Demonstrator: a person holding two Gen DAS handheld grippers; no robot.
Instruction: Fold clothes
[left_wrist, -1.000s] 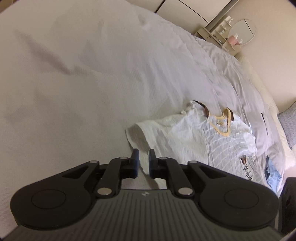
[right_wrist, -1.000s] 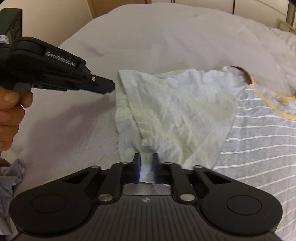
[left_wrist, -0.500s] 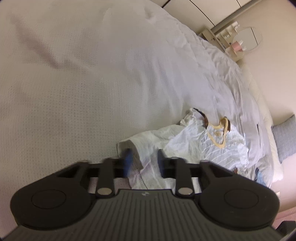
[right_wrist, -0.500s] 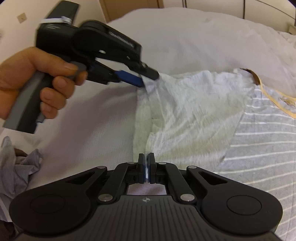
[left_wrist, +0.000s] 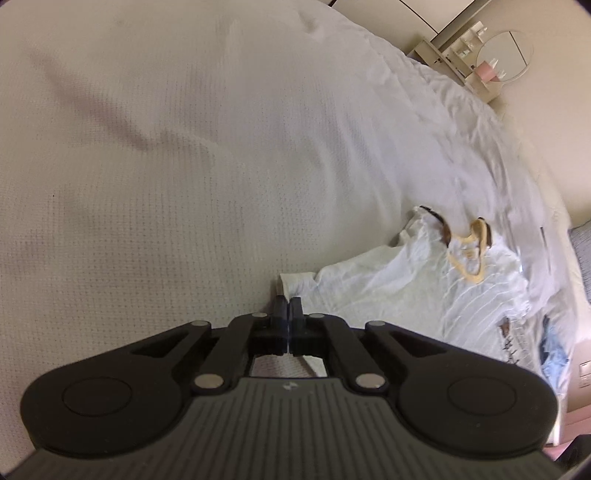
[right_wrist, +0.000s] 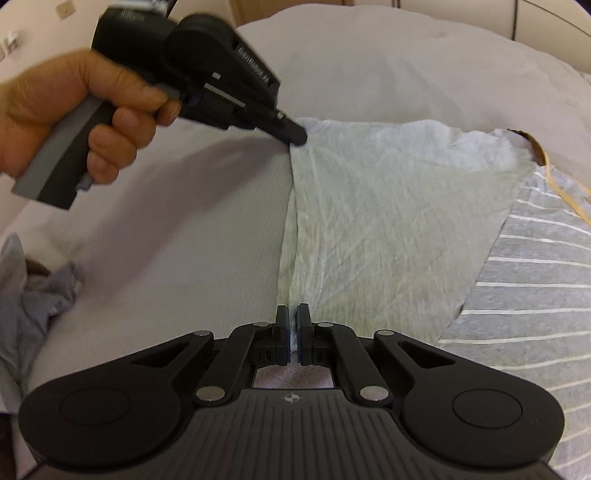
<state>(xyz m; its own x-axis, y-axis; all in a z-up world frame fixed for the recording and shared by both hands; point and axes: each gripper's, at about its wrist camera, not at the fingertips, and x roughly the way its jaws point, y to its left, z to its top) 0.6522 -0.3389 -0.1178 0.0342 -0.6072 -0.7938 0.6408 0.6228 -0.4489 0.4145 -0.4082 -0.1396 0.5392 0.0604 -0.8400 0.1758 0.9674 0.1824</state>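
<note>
A white striped T-shirt (left_wrist: 424, 288) with a yellow neckband (left_wrist: 467, 258) lies on the bed, one sleeve (right_wrist: 369, 221) folded over its striped body (right_wrist: 535, 277). My left gripper (left_wrist: 287, 304) is shut on the sleeve's far corner; in the right wrist view the left gripper (right_wrist: 295, 138) pinches that corner, held by a hand (right_wrist: 66, 118). My right gripper (right_wrist: 293, 314) is shut on the sleeve's near edge, with cloth between its blue pads.
The white textured bedspread (left_wrist: 184, 166) spreads wide to the left. A crumpled grey garment (right_wrist: 33, 306) lies at the bed's left edge. A blue cloth (left_wrist: 552, 350) lies beyond the shirt. A dressing table with a round mirror (left_wrist: 504, 55) stands far off.
My left gripper came down from open to shut on the sleeve's corner. My right gripper closed on the sleeve's near edge and the sleeve has been pulled flatter.
</note>
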